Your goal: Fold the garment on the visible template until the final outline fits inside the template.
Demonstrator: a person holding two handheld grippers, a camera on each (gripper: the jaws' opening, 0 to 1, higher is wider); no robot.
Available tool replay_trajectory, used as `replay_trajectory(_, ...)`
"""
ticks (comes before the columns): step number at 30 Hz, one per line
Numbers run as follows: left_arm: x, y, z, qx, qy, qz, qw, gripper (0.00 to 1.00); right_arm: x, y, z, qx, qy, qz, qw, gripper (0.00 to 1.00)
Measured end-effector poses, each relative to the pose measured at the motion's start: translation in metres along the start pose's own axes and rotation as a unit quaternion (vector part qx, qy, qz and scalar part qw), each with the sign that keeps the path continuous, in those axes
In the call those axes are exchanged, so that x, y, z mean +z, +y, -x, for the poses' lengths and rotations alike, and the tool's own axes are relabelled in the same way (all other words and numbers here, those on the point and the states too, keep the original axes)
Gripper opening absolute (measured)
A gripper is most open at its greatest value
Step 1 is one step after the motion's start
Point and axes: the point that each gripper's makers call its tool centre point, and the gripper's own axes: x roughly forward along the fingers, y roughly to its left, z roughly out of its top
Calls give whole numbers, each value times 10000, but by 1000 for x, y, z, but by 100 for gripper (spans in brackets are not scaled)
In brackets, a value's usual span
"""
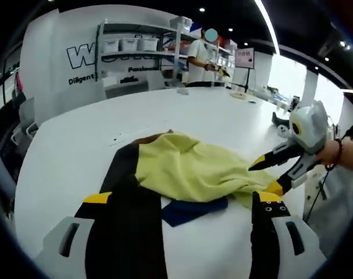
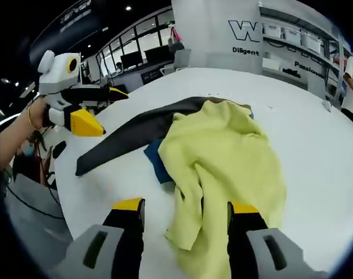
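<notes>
Currently the yellow garment (image 1: 193,168) lies crumpled on the white table (image 1: 77,145), draped over the far end of a dark template strip (image 2: 135,131), with a blue piece (image 1: 191,212) poking out from under its near edge. From the left gripper view, the left gripper (image 1: 182,203) hangs above the table with jaws spread wide and nothing between them; the dark strip runs under its left jaw, the garment sits just ahead. Right gripper (image 1: 269,174) comes in at the garment's right edge, tips touching or very close to the cloth; cannot tell from there if it pinches anything. From the right gripper view, the right gripper (image 2: 185,209) is wide apart, a hanging fold of the garment sitting between the jaws, not clamped. Background: shelving (image 1: 141,49) and a person (image 1: 202,61) beyond the table's far side
</notes>
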Motion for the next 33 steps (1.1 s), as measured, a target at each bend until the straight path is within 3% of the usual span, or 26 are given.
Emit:
replay_trajectory(14, -10, -18, 24, 23, -130, 157, 9998, 97, -35, 20, 5, 180, 295, -199, 9992, 38)
replay_trajectory(17, -11, -23, 43, 64, -311, 346, 9989, 97, -45, 26, 5, 241, 372, -246, 9987, 32)
replay_trajectory(19, -17, -26, 49, 121, -248, 356, 9990, 96, -54, 31, 1, 286, 460, -243, 9982, 28)
replay_trajectory(20, -29, -32, 55, 104, -111, 351, 9993, 96, -56, 31, 1, 238, 496, -225, 9982, 27)
replay_trajectory(23, -31, -36, 58, 90, -129, 393, 9991, 96, -60, 28, 2, 87, 560, -86, 9984, 17)
replay_trajectory(25, -39, -49, 62, -15, -58, 365, 9993, 94, -59, 28, 6, 39, 534, -80, 9985, 1)
replay_trajectory(26, -43, -54, 66, -29, -26, 364, 9993, 94, -61, 26, 8, -42, 554, 46, 9984, 0)
replay_trajectory(33, -51, -76, 67, -131, -29, 271, 9995, 82, -48, 39, 17, 187, 341, -350, 9986, 0)
